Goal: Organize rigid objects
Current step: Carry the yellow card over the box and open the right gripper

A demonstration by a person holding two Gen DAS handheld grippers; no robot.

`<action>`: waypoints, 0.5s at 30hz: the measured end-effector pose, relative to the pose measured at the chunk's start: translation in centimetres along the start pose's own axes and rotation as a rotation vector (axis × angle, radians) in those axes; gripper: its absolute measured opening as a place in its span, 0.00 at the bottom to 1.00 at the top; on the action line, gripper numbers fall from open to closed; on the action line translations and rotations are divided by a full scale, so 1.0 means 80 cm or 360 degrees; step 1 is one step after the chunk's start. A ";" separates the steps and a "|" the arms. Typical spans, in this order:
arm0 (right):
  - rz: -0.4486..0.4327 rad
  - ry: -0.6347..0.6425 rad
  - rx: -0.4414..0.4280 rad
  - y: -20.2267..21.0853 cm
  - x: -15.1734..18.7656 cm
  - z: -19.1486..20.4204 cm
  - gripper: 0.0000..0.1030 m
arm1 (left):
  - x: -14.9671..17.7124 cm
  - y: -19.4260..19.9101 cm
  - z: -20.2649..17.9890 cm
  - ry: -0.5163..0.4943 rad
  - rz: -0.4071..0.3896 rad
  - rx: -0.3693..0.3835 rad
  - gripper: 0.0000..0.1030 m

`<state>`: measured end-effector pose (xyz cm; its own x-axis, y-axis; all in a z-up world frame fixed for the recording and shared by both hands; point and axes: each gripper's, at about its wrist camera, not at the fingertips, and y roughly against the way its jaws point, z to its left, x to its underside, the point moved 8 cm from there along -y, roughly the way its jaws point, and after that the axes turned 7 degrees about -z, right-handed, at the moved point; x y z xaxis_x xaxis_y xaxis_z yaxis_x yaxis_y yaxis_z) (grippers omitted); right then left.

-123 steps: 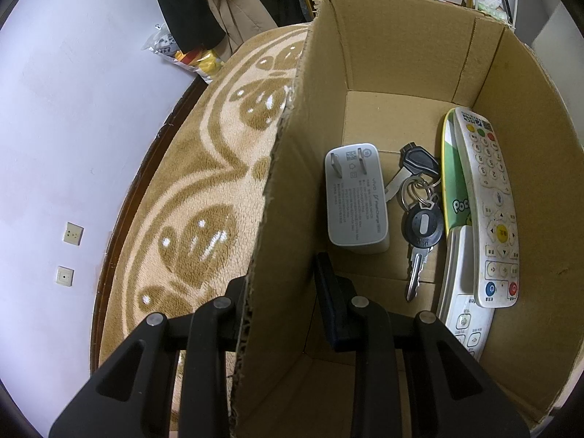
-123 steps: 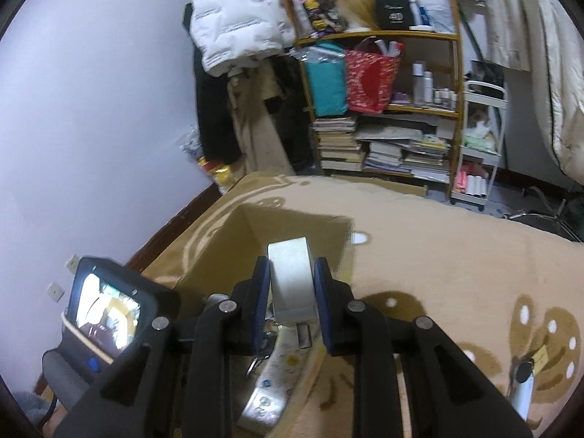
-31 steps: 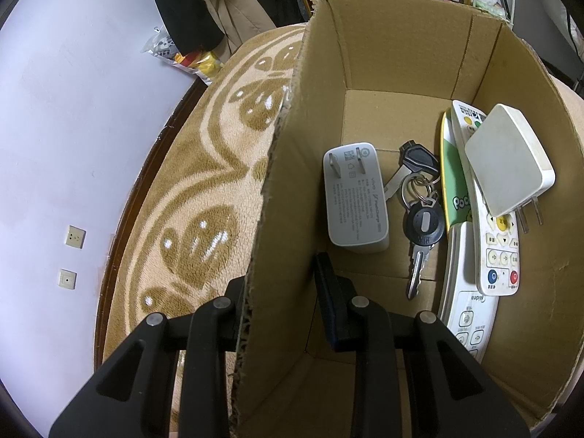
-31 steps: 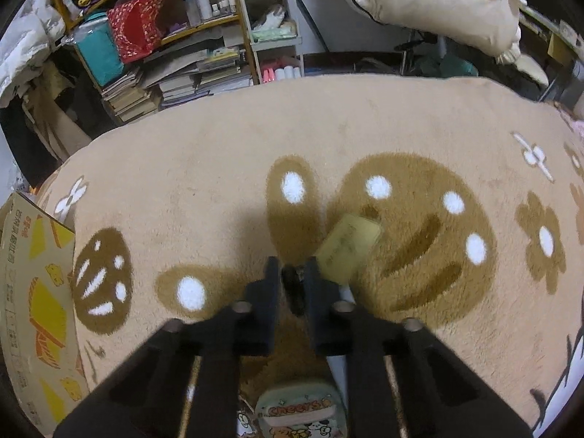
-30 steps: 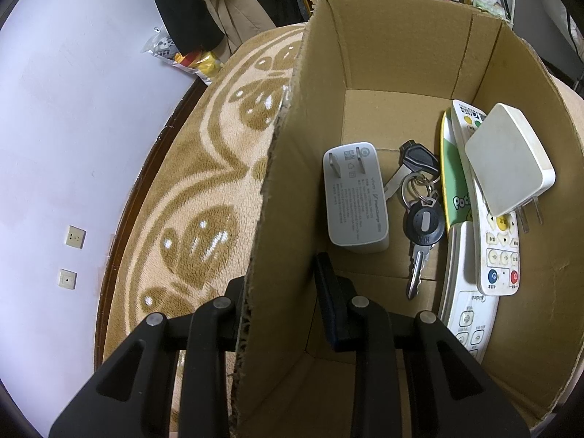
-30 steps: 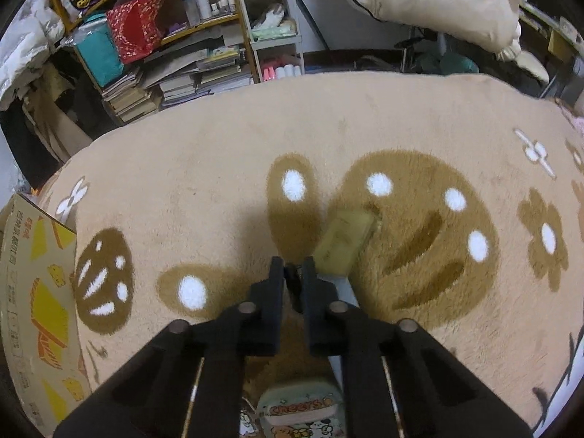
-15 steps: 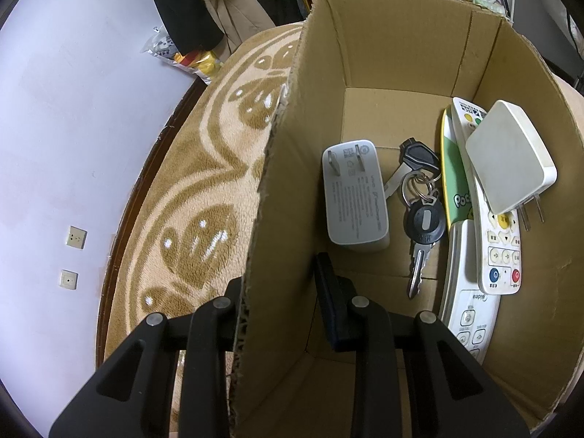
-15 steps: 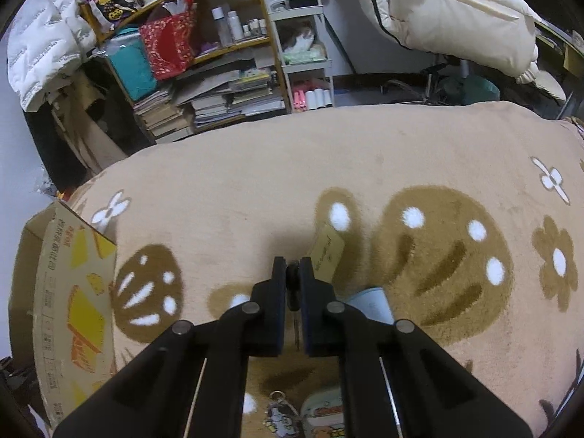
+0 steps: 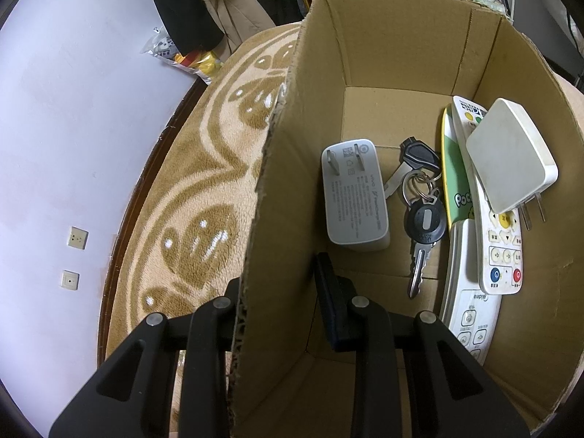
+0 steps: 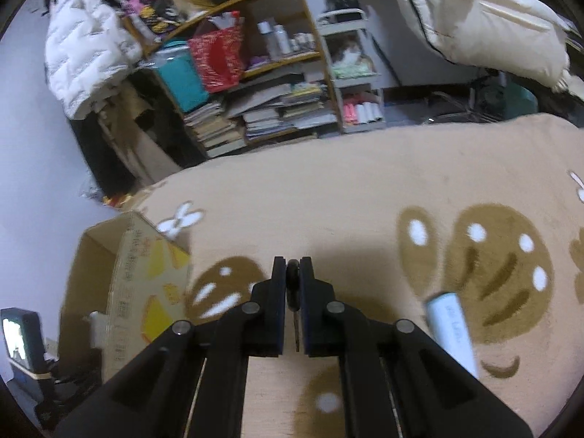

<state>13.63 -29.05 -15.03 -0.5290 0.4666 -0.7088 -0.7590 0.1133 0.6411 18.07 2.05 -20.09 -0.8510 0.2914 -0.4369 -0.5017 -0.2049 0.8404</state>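
The cardboard box stands open on the carpet. My left gripper is shut on the box's left wall, one finger inside and one outside. On the box floor lie a grey charger, a bunch of keys, two white remotes and a white plug adapter. My right gripper is held above the carpet, shut on a small dark key whose thin blade hangs down between the fingers. In the right wrist view the box is lower left of that gripper.
A pale blue tube lies on the patterned carpet to the right of my right gripper. Cluttered shelves and hanging coats line the far wall. A small lit screen sits at the lower left.
My right gripper has risen from the carpet with the key and swung left, bringing the box into its view. The left gripper still clamps the box wall.
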 end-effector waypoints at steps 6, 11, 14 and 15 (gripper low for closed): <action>-0.0074 0.0094 -0.0151 0.019 -0.010 0.058 0.07 | 0.000 0.000 0.001 0.0005 0.0001 0.0005 0.27; -0.0082 0.0199 -0.0309 0.032 -0.010 0.117 0.07 | 0.000 0.000 0.002 0.0007 0.0002 0.0007 0.27; -0.0095 0.0242 -0.0393 0.039 -0.007 0.148 0.07 | -0.001 0.000 0.003 0.0009 0.0003 0.0012 0.27; -0.0099 0.0269 -0.0420 0.043 -0.005 0.161 0.07 | -0.001 0.000 0.003 0.0010 0.0003 0.0014 0.27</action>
<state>16.12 -17.56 -8.78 -0.5172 0.3109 -0.7974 -0.8525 -0.1047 0.5121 18.16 2.29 -19.98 -0.8530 0.2849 -0.4374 -0.4987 -0.1975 0.8440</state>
